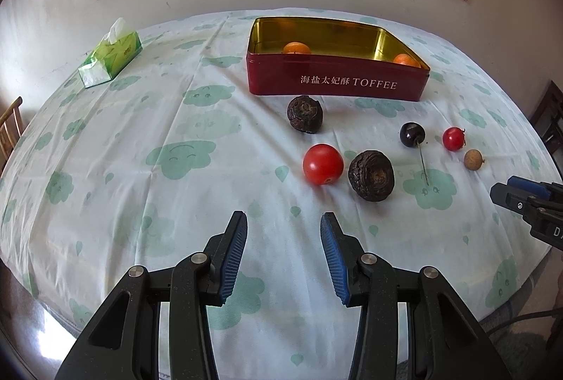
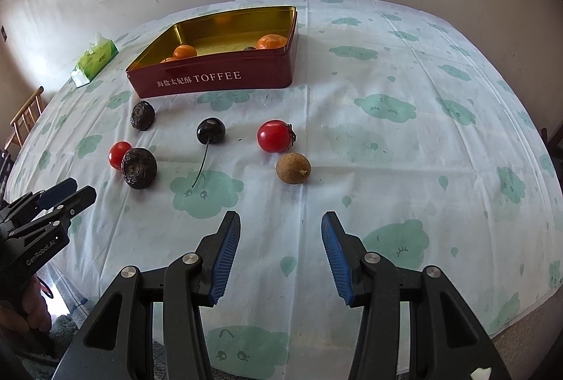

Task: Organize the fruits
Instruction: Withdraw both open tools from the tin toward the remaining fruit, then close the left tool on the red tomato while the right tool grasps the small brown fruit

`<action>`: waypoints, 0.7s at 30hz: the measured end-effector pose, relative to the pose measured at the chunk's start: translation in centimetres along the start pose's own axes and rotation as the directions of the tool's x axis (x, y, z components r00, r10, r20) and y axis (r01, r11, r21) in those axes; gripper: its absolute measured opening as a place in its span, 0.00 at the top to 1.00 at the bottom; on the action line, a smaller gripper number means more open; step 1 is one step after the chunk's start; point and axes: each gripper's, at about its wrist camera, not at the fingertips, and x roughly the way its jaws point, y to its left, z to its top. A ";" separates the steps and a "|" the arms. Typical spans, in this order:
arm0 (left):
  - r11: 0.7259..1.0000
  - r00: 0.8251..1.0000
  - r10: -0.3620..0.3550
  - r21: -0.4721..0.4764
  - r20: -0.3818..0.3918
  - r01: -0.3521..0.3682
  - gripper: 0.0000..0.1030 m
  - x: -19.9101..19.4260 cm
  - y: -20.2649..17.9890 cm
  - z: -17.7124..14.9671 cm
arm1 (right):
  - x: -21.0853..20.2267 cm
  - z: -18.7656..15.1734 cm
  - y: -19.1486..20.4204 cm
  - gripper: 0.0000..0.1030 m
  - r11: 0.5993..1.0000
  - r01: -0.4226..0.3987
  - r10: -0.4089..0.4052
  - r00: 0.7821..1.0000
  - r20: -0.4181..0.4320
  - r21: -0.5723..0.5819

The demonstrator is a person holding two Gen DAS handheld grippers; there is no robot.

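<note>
A red TOFFEE tin [image 1: 337,82] [image 2: 214,79] with a gold inside holds oranges [image 1: 296,47] [image 2: 271,41]. On the cloth in front lie two dark water chestnuts [image 1: 304,114] [image 1: 371,175], a large red tomato [image 1: 323,164], a dark cherry [image 1: 412,134] [image 2: 210,131], a small red tomato [image 1: 453,138] [image 2: 273,135] and a brown longan [image 1: 472,159] [image 2: 293,168]. My left gripper [image 1: 283,221] is open and empty, just short of the large tomato. My right gripper [image 2: 280,221] is open and empty, short of the longan.
A green tissue box [image 1: 109,54] [image 2: 94,59] sits at the far left of the round table with its cloud-print cloth [image 1: 176,151]. A wooden chair [image 1: 10,126] stands off the left edge. A wall with a window lies behind.
</note>
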 end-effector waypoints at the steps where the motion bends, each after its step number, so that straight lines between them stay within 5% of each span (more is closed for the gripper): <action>1: 1.000 1.000 -0.001 -0.002 -0.002 0.001 0.56 0.1 0.1 0.0 | 0.1 0.0 0.0 0.56 1.000 0.003 -0.003 1.000 -0.002 -0.001; 21: 1.000 1.000 -0.014 0.012 -0.021 0.014 0.56 1.9 -0.2 1.0 | 3.1 1.9 -0.5 0.59 1.000 0.013 -0.013 0.999 -0.031 -0.009</action>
